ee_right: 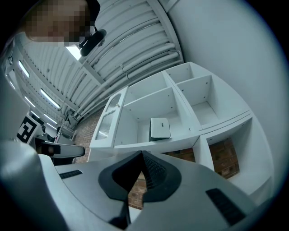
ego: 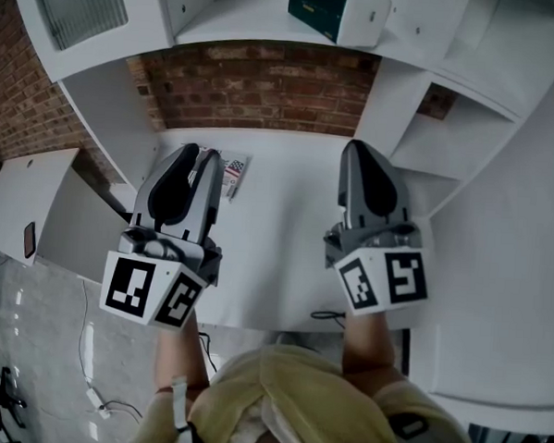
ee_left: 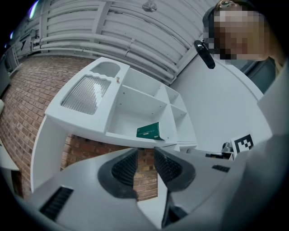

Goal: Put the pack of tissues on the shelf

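Left gripper [ego: 203, 155] and right gripper [ego: 354, 148] tilt up toward the shelf [ego: 239, 27], jaws closed, holding nothing.

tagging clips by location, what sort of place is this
Likely a workshop or industrial hall with a mock home corner. A white desk and shelf unit stand against a bare brick wall, a ribbed metal roof runs overhead, and cables lie on the floor.

tissue pack [ego: 336, 11] cropped above, packet [ego: 234, 170] partly hidden
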`<state>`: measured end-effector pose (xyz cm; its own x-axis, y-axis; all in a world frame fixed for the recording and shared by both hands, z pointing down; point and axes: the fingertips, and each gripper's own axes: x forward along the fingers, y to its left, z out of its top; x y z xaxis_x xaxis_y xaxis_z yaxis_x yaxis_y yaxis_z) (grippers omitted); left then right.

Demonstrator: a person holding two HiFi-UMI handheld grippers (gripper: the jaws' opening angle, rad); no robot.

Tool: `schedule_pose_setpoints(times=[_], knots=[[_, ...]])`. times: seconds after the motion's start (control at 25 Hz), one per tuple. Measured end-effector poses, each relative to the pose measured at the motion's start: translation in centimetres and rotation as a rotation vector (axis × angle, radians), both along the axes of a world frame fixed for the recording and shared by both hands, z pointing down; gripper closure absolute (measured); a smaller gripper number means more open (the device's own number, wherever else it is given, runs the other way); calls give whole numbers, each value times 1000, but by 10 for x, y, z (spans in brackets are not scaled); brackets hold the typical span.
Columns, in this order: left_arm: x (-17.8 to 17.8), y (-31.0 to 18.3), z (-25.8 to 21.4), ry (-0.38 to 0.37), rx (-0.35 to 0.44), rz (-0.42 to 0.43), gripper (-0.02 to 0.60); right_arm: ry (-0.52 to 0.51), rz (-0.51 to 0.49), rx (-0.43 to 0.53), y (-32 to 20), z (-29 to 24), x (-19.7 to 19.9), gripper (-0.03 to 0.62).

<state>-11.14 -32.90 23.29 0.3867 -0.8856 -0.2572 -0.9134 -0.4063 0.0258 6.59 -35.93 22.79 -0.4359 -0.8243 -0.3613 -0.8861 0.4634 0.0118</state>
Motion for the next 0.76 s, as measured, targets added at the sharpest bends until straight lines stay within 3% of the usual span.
schedule_pose_setpoints(times=[0.76], knots=[[-5,-1,8,-7,-33,-106,466,-29,-49,-39,-19,15,16,592]])
